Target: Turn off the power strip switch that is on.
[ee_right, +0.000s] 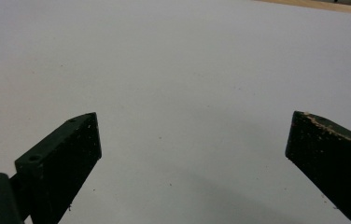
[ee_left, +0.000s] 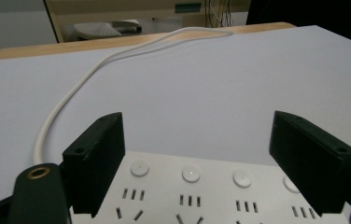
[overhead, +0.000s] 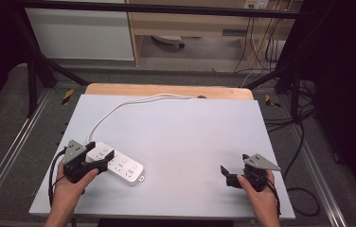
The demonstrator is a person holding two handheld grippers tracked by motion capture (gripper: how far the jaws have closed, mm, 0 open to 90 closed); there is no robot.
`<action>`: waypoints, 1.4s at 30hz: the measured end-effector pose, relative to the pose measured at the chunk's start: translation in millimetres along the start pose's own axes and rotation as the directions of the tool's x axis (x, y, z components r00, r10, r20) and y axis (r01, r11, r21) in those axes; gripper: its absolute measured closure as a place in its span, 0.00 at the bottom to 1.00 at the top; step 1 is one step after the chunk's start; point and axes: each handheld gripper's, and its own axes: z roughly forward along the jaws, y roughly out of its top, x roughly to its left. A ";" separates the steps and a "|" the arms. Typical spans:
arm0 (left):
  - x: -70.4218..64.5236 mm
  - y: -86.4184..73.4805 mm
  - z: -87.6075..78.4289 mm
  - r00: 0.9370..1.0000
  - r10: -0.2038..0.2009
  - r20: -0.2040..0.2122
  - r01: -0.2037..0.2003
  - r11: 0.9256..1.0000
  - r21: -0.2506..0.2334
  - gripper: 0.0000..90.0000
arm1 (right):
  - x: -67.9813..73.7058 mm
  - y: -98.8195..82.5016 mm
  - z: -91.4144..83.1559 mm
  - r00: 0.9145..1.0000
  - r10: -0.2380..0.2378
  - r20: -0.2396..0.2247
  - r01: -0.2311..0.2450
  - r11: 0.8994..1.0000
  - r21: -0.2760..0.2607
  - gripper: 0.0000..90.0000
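Straddling the near end of the white power strip point(overhead: 114, 163), the left tongs point(overhead: 98, 158) stand wide with one jaw on each side of its body, not yet pressing it; no earlier grip is evident. Such a stance suits a sideways pinch across the strip's width. The strip lies flat on the surface point(overhead: 181, 142), angled, its white cord point(overhead: 119, 108) running away from it toward the far edge. Well to the right of the strip, the right tongs point(overhead: 233, 174) rest wide and hold nothing, probably waiting.
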 end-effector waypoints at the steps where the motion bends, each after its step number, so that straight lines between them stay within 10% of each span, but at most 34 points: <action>1: 0.0 0.0 0.0 1.000 0.000 0.000 0.000 1.000 0.000 0.20 | 0.0 0.0 0.0 1.000 0.000 0.000 0.000 1.000 0.000 0.04; 27: 14.8 -13.2 24.3 0.999 -0.034 0.018 0.032 0.995 0.089 0.85 | 1.2 -0.5 1.7 1.000 -0.006 0.004 0.006 1.000 0.017 0.04; 42: 14.5 -15.1 37.8 0.997 0.007 0.077 -0.017 0.991 0.134 1.00 | 1.9 0.3 3.9 1.000 -0.005 0.027 0.005 1.000 0.016 0.05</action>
